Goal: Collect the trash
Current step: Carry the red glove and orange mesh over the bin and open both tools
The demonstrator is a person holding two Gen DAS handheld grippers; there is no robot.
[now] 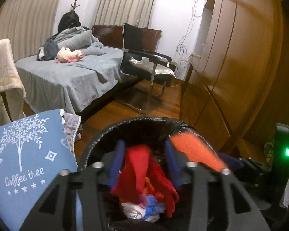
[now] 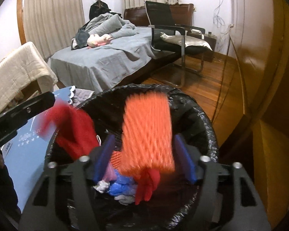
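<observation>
both grippers are positioned above the trash bin (image 2: 206, 119), which is lined with a black bag. left gripper (image 1: 146, 161): jaws parted wide, blue pads well apart; a red mesh net (image 1: 144, 165) hangs in the gap between them, blurred, and whether either pad touches it cannot be determined. right gripper (image 2: 144, 154): jaws parted wide; an orange foam net (image 2: 147, 132) sits in the gap, blurred, with no visible contact to the blue pads (image 2: 185, 159).

bin contents, right wrist view: crumpled blue plastic (image 2: 121, 188), pale paper or plastic scraps (image 2: 102, 187), and a further red net piece (image 2: 146, 184) under the orange one. in the left wrist view the same bin (image 1: 109, 132) appears with white and blue scraps (image 1: 142, 207) at the bottom, and the orange net (image 1: 194, 150) at the right rim.

surroundings: a blue printed cloth (image 1: 25, 159) reading "coffee tree" lies just beside the bin on its left. wooden floor (image 2: 212, 80) opens beyond the far rim toward a bed (image 2: 106, 61) and a black chair (image 2: 175, 30). a wooden wardrobe (image 1: 240, 57) stands close on the right side.
</observation>
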